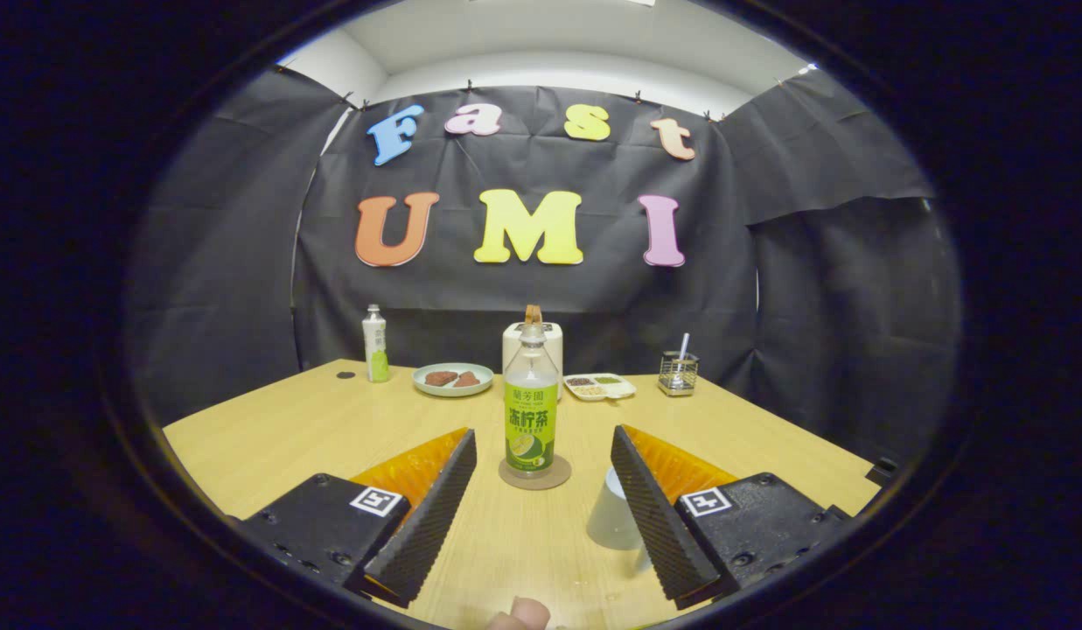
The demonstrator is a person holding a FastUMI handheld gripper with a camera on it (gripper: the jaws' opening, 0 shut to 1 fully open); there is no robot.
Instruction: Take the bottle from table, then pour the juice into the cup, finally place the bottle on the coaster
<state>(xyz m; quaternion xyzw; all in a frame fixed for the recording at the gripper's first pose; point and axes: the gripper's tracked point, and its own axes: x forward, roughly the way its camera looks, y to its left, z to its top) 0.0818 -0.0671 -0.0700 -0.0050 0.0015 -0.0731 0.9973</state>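
**Now: bottle sits on coaster, gripper free**

Right, my gripper (543,490) is released, fingers spread wide w/ nothing between them. Bottle (531,404) stands upright on the coaster (534,477), just ahead of the fingers and centred in the gap. Cup (617,516) is touching or just beside the right finger on the surface (287,429). Looks like the last step, so if backing off: pull straight back, keep right finger from knocking cup, don't graze bottle.

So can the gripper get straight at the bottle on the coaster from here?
Probably yes. The gripper is open, and the bottle stands upright on the coaster just ahead, between the fingers. The cup beside one finger crowds that side.
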